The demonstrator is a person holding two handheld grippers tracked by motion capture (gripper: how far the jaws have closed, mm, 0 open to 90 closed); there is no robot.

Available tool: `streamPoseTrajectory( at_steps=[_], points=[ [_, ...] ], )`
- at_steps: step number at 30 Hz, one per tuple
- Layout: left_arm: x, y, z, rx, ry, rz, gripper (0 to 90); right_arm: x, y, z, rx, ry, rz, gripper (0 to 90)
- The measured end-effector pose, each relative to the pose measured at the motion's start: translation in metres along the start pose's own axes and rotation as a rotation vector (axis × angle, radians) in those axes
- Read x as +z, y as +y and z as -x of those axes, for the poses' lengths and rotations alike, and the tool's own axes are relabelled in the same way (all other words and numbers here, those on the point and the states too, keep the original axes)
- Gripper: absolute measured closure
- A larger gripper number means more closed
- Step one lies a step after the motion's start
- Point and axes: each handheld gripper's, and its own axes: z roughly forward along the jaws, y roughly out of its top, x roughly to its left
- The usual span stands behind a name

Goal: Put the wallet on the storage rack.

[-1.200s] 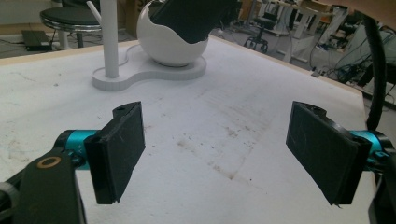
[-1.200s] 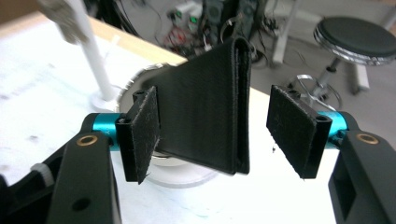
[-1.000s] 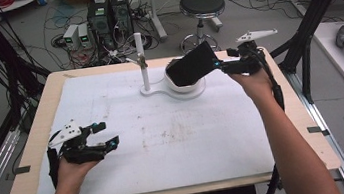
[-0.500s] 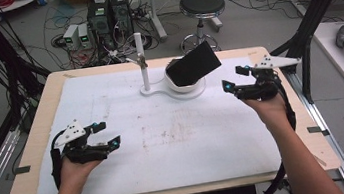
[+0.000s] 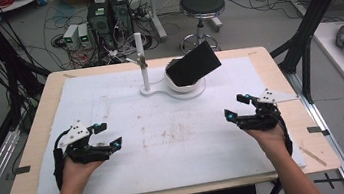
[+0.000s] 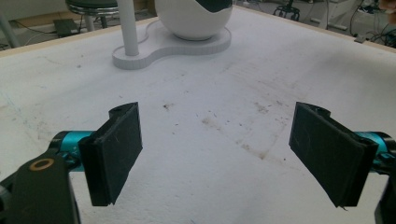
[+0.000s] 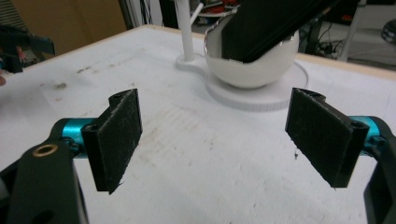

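Right gripper [image 5: 245, 108]: jaws spread wide and empty, held low over the right side of the table; in its own view [image 7: 215, 144] the two black pads face each other across bare mat.
Left gripper [image 5: 105, 137]: also gaping and empty, low over the near-left of the mat; in its own view [image 6: 219, 154] nothing lies between the pads.
Black slab [image 5: 192, 64]: flat, dark, rectangular, sitting tilted in the white bowl [image 5: 182, 85] at the far middle of the table, one corner sticking up and out past the rim toward the right.
Direction from the tongs: the bowl lies ahead of both grippers; for the right gripper it is forward and to the left, and in the right gripper view the slab [image 7: 261, 28] and bowl [image 7: 252, 70] loom straight ahead.
Long axis: the slab's long edge runs roughly left to right across the table, rising toward the right.
Nearer hand: the right one, by my reading; the left gripper is well apart from the bowl.
Stand [image 5: 159, 89]: a white, flat, rounded base carrying the bowl and a slim upright post [image 5: 141, 55] just to the left of it.
Mat [image 5: 175, 137]: white, foam-like, slightly grainy, marked with brownish smudges near the middle.
Table [image 5: 289, 86]: pale wood showing round the mat's edges.
Pads: matte black, slightly fuzzy rectangles on teal pivots.
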Motion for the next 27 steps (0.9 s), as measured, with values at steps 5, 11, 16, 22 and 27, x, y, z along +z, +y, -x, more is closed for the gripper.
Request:
streamPoseTrajectory(
  at_steps=[5,11,16,22,27],
  points=[
    [0.002,-0.0008,-0.0009,0.002,0.0,-0.006,17.0,0.0052,-0.0048,-0.0013,-0.005,0.001,-0.033,18.1],
    [0.0017,-0.002,-0.0004,0.002,-0.01,-0.007,17.0,0.0028,-0.006,0.0003,0.002,-0.009,-0.031,18.1],
    [0.0005,-0.0023,0.0007,0.002,-0.017,-0.007,17.0,-0.0019,-0.0068,0.0021,0.015,-0.024,-0.018,18.1],
    [0.0022,-0.0029,0.0014,-0.007,-0.012,-0.01,17.0,-0.003,-0.0073,0.0055,0.02,-0.034,-0.013,18.1],
    [0.0075,-0.0028,0.0042,0.0,-0.026,-0.025,17.0,-0.0041,-0.0098,0.0067,0.02,-0.039,-0.026,18.1]
  ],
)
